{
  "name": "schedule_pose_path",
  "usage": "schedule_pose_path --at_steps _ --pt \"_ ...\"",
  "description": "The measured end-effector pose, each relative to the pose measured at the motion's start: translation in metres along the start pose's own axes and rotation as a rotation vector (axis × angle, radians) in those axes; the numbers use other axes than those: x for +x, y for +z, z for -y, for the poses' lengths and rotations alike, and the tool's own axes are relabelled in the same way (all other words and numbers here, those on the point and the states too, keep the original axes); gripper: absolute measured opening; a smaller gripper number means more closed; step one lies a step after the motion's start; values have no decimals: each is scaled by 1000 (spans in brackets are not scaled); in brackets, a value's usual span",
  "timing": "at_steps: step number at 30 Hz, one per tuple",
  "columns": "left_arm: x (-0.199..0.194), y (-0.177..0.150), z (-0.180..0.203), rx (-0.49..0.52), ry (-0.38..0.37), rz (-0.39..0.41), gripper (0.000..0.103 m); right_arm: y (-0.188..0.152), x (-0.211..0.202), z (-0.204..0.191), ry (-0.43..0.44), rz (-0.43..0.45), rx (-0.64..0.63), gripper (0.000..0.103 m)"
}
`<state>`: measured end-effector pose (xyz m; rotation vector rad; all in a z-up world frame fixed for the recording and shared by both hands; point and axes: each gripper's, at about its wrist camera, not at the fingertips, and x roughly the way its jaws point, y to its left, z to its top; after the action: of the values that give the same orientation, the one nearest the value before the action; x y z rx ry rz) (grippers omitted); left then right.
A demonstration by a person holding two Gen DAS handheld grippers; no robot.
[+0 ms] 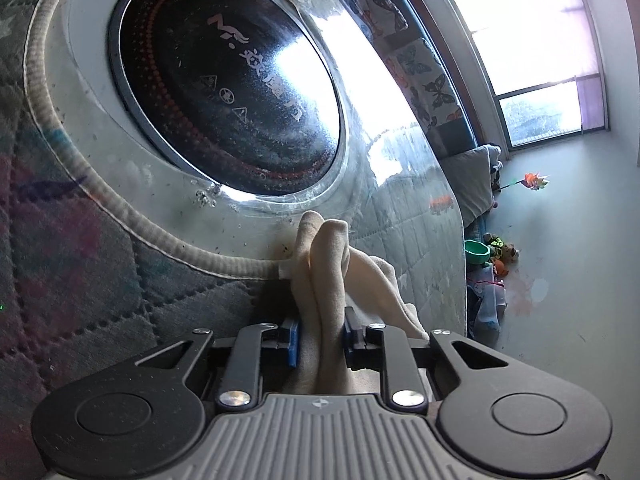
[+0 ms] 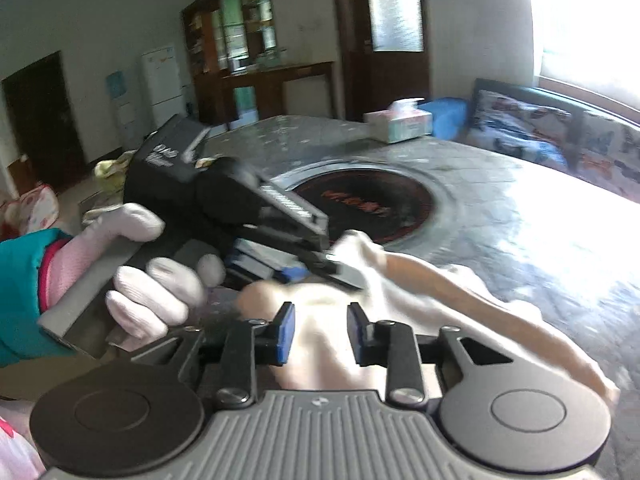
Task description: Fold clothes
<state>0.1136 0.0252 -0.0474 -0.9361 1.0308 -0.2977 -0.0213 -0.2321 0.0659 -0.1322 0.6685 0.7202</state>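
A cream garment [image 1: 332, 264] is bunched up between the blue pads of my left gripper [image 1: 322, 336], which is shut on it. In the right wrist view the same garment [image 2: 440, 276] lies stretched across the table top towards the right. My right gripper [image 2: 322, 332] stands open over the garment's near end, its pads apart and not pressing on the cloth. A white-gloved hand [image 2: 160, 284] holds the left gripper [image 2: 340, 276], whose tips pinch the cloth's far left corner.
The table has a glass top [image 2: 520, 220] with a round black hob [image 2: 360, 204] sunk in its middle and a quilted cover [image 1: 80, 260] at its rim. A tissue box [image 2: 400, 120] stands at the far edge. A sofa with butterfly cushions [image 2: 540, 128] stands behind, and toys [image 1: 496, 252] lie on the floor.
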Motion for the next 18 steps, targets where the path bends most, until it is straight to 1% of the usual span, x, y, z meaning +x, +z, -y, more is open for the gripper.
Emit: schedule_pose_path --at_steps 4,7,9,10,14,18 --pt "1 1 4 17 8 3 22 -14 -23 30 -105 14 87 32" --pt "1 0 6 33 14 7 22 -27 -36 58 -203 16 165 34" --pt "1 0 8 48 20 10 21 -35 -43 76 -262 17 214 39" --pt "1 0 10 56 23 12 21 -39 -47 86 -290 17 240 39" --pt "2 -1 13 78 34 17 21 -55 -54 116 -353 17 328 39" --pt "2 -2 15 92 44 22 21 -67 -52 139 -367 27 417 44"
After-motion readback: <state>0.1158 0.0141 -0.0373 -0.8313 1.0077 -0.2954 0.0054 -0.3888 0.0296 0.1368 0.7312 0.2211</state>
